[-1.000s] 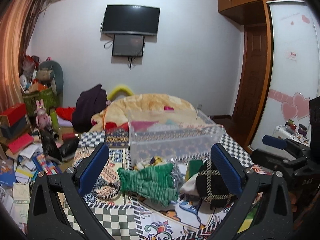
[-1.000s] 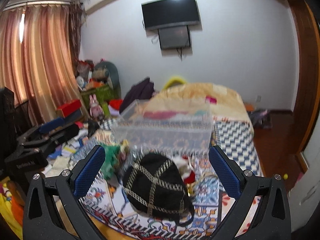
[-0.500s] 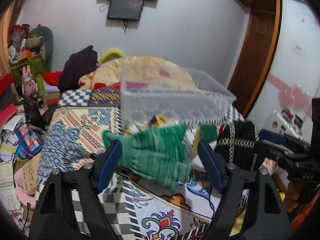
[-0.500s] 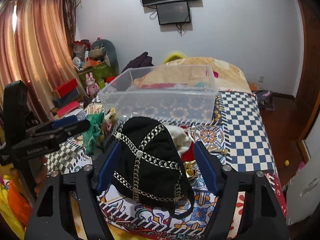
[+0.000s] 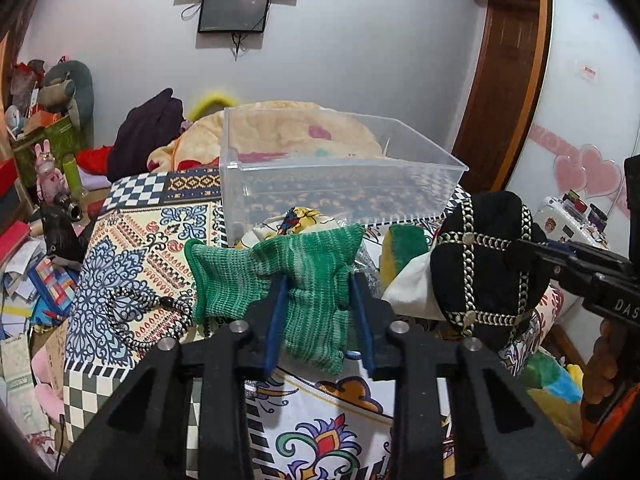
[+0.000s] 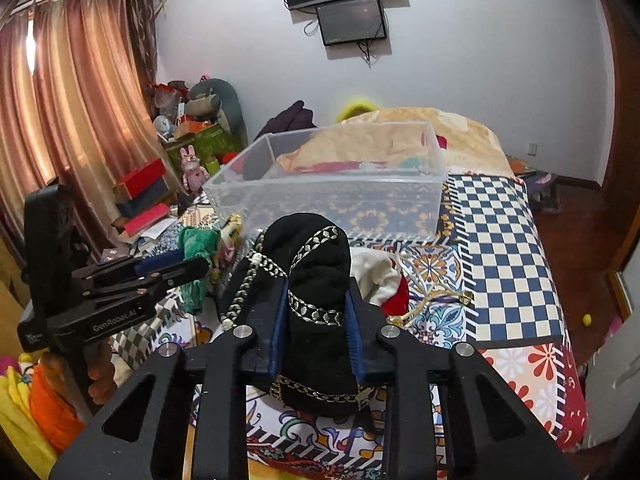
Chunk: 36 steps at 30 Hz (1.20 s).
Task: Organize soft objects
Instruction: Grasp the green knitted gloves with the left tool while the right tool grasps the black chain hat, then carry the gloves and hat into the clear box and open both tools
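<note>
My left gripper is shut on a green knitted glove and holds it above the patterned bedspread. My right gripper is shut on a black hat with gold chain trim, lifted off the bed. The hat also shows in the left wrist view, the glove in the right wrist view. A clear plastic bin stands just behind both on the bed, also in the right wrist view. A white and red soft item lies beside the hat.
A yellow-green soft piece and a printed cloth lie in front of the bin. A black-white cord lies at the left. A beige blanket is behind the bin. Cluttered floor lies left of the bed.
Both grippers moved in and down, then closed: the left on the green glove, the right on the black hat. Both items are now lifted off the bed.
</note>
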Tool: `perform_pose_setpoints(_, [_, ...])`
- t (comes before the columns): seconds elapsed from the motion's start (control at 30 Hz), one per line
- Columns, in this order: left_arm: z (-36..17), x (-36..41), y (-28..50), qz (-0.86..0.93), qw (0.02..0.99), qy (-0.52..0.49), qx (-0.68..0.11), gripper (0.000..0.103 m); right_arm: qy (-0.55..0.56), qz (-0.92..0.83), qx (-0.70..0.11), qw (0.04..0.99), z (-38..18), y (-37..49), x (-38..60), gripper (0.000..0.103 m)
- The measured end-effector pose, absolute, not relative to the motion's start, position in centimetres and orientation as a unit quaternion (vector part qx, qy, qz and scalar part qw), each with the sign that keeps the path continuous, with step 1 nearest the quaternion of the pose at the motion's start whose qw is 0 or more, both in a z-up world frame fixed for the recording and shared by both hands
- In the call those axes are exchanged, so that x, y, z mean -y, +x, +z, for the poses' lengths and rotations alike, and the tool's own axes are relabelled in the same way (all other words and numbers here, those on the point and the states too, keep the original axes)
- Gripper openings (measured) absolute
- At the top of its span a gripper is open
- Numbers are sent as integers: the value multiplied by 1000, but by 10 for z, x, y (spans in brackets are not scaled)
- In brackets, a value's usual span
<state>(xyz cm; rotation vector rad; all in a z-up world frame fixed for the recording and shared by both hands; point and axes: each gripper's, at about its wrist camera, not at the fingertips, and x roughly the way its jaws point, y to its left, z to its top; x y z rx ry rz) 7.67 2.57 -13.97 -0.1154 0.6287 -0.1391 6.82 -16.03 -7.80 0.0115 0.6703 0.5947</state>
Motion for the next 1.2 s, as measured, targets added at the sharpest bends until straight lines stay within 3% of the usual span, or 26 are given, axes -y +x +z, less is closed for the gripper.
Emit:
perform_pose_setpoints(0.03, [-138,-26,76,-70,947,-57,-307,17,6,287,-322,902,-76,68,161,23])
perform_pose_setpoints(0.27, [-123,-34,68,-69,954,-69,-284,2,31,297,-298,907,-57,70,168,23])
perform_pose_setpoints(0.47, [-108,-42,61,-68,958,-74,-269,2,34,294,-265,918,-30,74,170,22])
perform_pose_setpoints(0.57, [-112,-48,64,-65,952,-85,-287,17,38,289,-252,923,-22,79,171,22])
perform_pose_setpoints(0.63, [-117,-51,66,-63,948,-96,-298,53,39,286,-244,926,-17,84,170,22])
perform_pose_setpoints(0.7, [-122,-52,66,-59,947,-100,-301,66,36,283,-238,928,-14,86,169,22])
perform_pose_setpoints(0.9, [-135,-36,74,-61,940,-80,-327,79,28,270,-228,935,-11,93,163,22])
perform_pose_setpoints(1.03, [-149,-33,83,-54,934,-73,-346,77,34,273,-235,932,-15,97,164,22])
perform_pose_setpoints(1.07, [-151,-34,84,-56,933,-77,-348,73,33,272,-236,932,-17,95,164,23])
perform_pose_setpoints(1.13, [-152,-36,86,-62,931,-80,-350,51,32,271,-239,932,-19,94,165,23])
perform_pose_setpoints(1.2, [-151,-38,83,-72,931,-85,-346,43,33,269,-240,932,-20,94,165,23])
